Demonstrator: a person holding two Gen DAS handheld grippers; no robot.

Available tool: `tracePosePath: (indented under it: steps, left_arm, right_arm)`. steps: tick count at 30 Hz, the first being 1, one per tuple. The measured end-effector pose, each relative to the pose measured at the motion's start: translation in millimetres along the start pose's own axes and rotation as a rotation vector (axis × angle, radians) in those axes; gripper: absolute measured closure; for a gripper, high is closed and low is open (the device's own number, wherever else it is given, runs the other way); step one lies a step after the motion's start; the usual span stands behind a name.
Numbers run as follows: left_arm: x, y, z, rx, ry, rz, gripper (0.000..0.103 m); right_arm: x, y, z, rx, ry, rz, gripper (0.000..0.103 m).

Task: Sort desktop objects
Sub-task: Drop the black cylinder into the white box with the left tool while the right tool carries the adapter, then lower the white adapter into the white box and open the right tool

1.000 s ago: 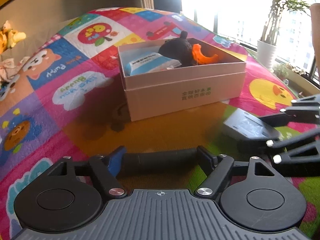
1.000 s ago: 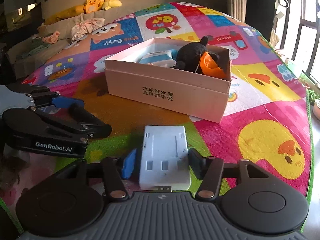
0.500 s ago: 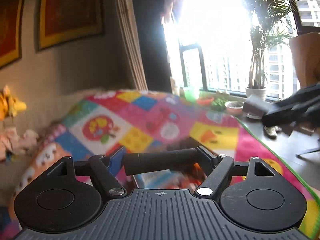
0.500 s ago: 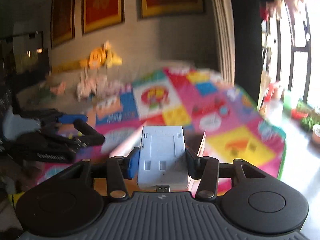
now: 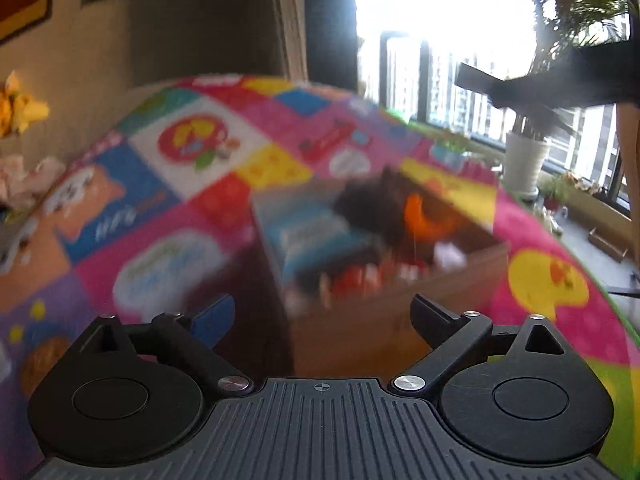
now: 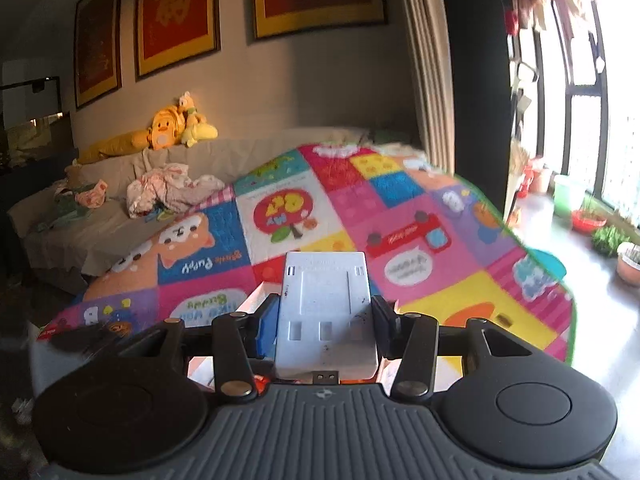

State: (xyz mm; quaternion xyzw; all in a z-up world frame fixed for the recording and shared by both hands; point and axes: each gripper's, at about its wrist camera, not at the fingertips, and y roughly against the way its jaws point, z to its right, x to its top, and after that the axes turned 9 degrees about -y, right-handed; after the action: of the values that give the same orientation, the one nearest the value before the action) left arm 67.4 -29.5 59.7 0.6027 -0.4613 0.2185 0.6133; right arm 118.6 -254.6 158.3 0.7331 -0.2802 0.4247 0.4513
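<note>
The left wrist view is blurred. My left gripper (image 5: 320, 312) hangs over the open cardboard box (image 5: 372, 332), its jaws opening wide with nothing between them. Inside the box lie a black plush toy (image 5: 372, 208), an orange piece (image 5: 420, 216) and a blue-and-white packet (image 5: 312, 236). My right gripper (image 6: 326, 320) is shut on a white flat rectangular device (image 6: 326, 300), held high above the colourful play mat (image 6: 420, 200). A pale corner of the box (image 6: 256, 300) shows behind its left finger. From the left wrist, the right gripper (image 5: 560, 84) is a dark shape at upper right.
A sofa (image 6: 100, 232) with yellow plush toys (image 6: 172, 132) and crumpled clothes (image 6: 168, 192) runs along the far wall. Potted plants (image 5: 524, 160) and bowls (image 6: 588, 220) stand by the window on the right. The mat's green edge (image 6: 572, 320) drops to bare floor.
The black cylinder that my left gripper held is gone from its jaws, which now stand wide. That view has tipped down onto the box. My right gripper has risen with the white device.
</note>
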Motion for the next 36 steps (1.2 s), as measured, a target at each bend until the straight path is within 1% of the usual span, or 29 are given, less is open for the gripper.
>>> tracePosePath:
  steps: [5, 6, 8, 9, 10, 12, 13, 14, 16, 19, 21, 22, 24, 26, 28, 29, 30, 31, 32, 34, 36]
  left_arm:
    - [-27.8, 17.7, -8.6, -0.002, 0.086, -0.049, 0.002]
    - [-30.1, 18.8, -9.6, 0.012, 0.093, -0.056, 0.001]
    - [-31.5, 17.4, -12.5, 0.071, 0.099, -0.076, 0.0]
    - [-34.3, 20.2, -13.4, 0.099, 0.101, -0.079, 0.0]
    - [-37.0, 21.9, -14.8, 0.118, 0.102, -0.078, 0.0]
    - [-43.2, 26.7, -17.1, 0.128, 0.114, -0.074, 0.0]
    - [-45.1, 27.0, -17.9, 0.117, 0.124, -0.077, 0.0]
    - [-47.6, 27.8, -17.9, 0.097, 0.135, -0.081, 0.0]
    - [-49.7, 26.0, -16.1, 0.061, 0.147, -0.096, 0.0]
    - [-53.0, 22.8, -7.2, 0.046, 0.139, -0.107, 0.0]
    - [-55.2, 21.7, 0.7, 0.054, 0.12, -0.084, 0.0]
    - [-56.3, 20.8, 5.6, 0.061, 0.109, -0.077, 0.0]
    - [-56.5, 16.7, 11.8, 0.05, 0.086, -0.08, 0.0]
    - [-56.0, 11.9, 15.8, 0.042, 0.071, -0.087, 0.0]
    - [-57.1, 5.9, 18.1, 0.086, 0.062, -0.089, 0.0]
    - [-57.2, 1.8, 17.9, 0.109, 0.065, -0.101, 0.0]
    - [-56.2, -2.0, 16.5, 0.119, 0.079, -0.121, 0.0]
    - [-56.4, -4.1, 15.0, 0.124, 0.088, -0.124, 0.0]
    - [-55.9, -6.1, 14.1, 0.135, 0.093, -0.124, 0.0]
    - [-55.6, -14.2, 11.3, 0.141, 0.098, -0.167, 0.0]
    - [-55.5, -16.2, 6.8, 0.13, 0.117, -0.163, 0.0]
  right_arm:
    - [-2.7, -44.4, -19.4, 0.023, 0.005, -0.038, 0.056]
    - [-4.0, -56.4, -24.6, 0.02, 0.017, -0.038, 0.056]
    - [-9.0, -75.0, -33.4, -0.028, 0.051, -0.039, 0.045]
    - [-12.9, -83.0, -35.9, -0.064, 0.055, -0.042, 0.044]
    - [-16.6, -85.0, -36.1, -0.078, 0.049, -0.048, 0.042]
    - [-26.0, -80.0, -34.7, -0.057, 0.039, -0.061, 0.032]
    - [-33.5, -72.4, -33.6, -0.046, 0.038, -0.058, 0.022]
    - [-41.8, -63.8, -33.0, -0.044, 0.045, -0.052, 0.017]
    - [-60.0, -46.3, -33.4, -0.052, 0.074, -0.043, 0.013]
    - [-87.0, -22.7, -31.9, -0.079, 0.101, -0.055, 0.0]
    - [-105.2, -11.9, -29.8, -0.089, 0.085, -0.087, 0.0]
    - [-114.6, -10.4, -28.5, -0.089, 0.07, -0.125, 0.0]
    - [-134.0, -11.2, -27.3, -0.098, 0.047, -0.181, 0.0]
    - [-149.4, -15.9, -26.6, -0.123, 0.04, -0.212, 0.0]
    - [-159.0, -24.1, -24.9, -0.158, 0.024, -0.233, 0.0]
    - [-160.4, -29.0, -23.4, -0.168, 0.012, -0.245, 0.0]
    - [-160.9, -34.1, -21.4, -0.177, -0.002, -0.27, 0.0]
    - [-158.9, -40.7, -18.1, -0.187, -0.024, -0.292, 0.0]
    - [-157.3, -44.8, -16.6, -0.204, -0.036, -0.288, 0.0]
    - [-153.7, -55.0, -16.3, -0.246, -0.026, -0.287, 0.0]
    - [-151.0, -64.4, -16.6, -0.259, -0.022, -0.28, 0.0]
